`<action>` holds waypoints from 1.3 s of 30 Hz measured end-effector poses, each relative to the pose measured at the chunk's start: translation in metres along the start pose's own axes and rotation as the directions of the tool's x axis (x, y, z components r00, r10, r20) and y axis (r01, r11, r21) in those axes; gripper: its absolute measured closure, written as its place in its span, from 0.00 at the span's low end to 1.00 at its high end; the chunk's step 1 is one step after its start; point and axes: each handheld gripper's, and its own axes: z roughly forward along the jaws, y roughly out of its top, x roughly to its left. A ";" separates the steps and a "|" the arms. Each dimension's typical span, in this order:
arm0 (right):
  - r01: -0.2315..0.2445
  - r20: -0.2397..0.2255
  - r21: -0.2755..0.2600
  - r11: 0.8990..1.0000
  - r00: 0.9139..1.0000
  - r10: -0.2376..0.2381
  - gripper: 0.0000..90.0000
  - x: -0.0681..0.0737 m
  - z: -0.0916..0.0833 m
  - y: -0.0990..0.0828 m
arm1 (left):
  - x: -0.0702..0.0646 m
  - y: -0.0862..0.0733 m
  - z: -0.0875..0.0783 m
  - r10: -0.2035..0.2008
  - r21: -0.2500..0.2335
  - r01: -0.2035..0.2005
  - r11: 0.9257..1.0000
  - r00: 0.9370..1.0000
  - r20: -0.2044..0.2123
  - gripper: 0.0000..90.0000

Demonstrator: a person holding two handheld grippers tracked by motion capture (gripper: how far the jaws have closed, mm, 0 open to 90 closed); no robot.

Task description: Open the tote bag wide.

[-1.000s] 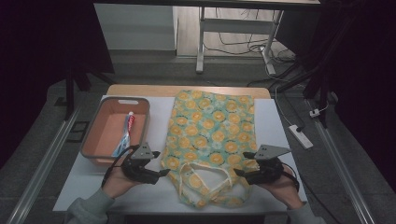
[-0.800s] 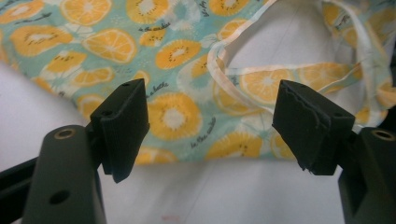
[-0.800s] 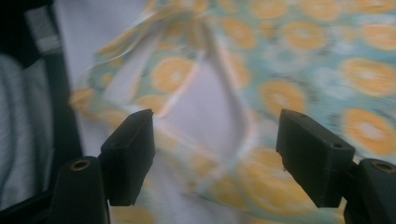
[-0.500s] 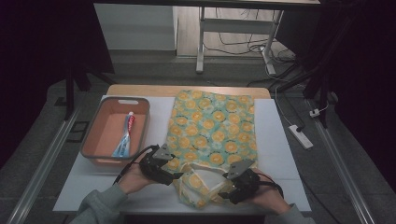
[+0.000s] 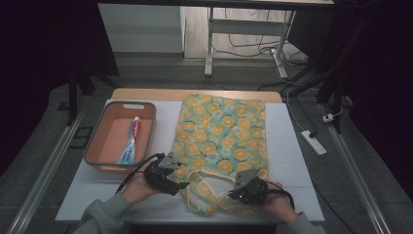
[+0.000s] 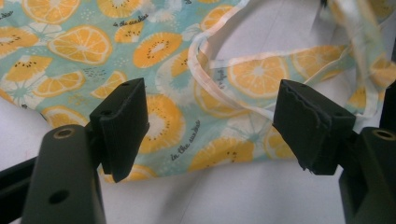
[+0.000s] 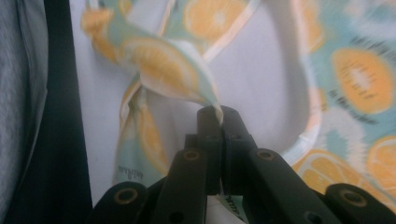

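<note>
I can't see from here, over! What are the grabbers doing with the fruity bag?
Right hand-held gripper shut on bag handle. Left hand-held gripper open over fruit-print bag near its mouth. Nothing in the way.

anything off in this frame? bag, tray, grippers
Nothing damaged or spilled. The bag lies flat except its near end, where the right gripper has pinched a handle and lifted it. The left gripper is open over the fabric. Toothpaste lies in the tray.
</note>
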 end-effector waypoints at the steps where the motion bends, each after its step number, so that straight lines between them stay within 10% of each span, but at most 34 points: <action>1: -0.006 0.010 -0.021 1.000 1.000 0.006 0.98 -0.001 -0.004 0.001 | 0.000 0.000 0.000 0.003 -0.001 -0.003 1.000 1.000 0.001 0.29; 6: -0.039 0.070 -0.153 0.987 0.996 0.050 0.99 -0.008 -0.026 0.005 | -0.001 0.002 0.008 -0.005 0.007 0.005 1.000 1.000 0.003 0.31; 14: -0.047 0.089 -0.173 0.984 0.994 0.063 0.99 -0.011 -0.030 0.002 | 0.001 0.006 0.038 -0.016 0.078 0.017 0.997 1.000 -0.014 0.38; 18: -0.041 0.094 -0.172 0.984 0.994 0.058 0.99 -0.010 -0.032 0.003 | 0.002 0.006 0.047 -0.012 0.106 0.016 0.994 0.999 -0.036 0.63; 25: -0.077 0.114 -0.184 0.980 0.988 0.099 0.99 -0.015 -0.040 -0.006 | 0.001 0.005 0.023 -0.010 0.046 0.011 0.999 0.999 -0.031 0.94; 39: -0.097 0.201 -0.261 0.961 0.968 0.152 0.99 -0.030 -0.060 0.001 | 0.014 0.014 -0.027 -0.061 -0.152 0.057 0.987 0.998 -0.021 0.97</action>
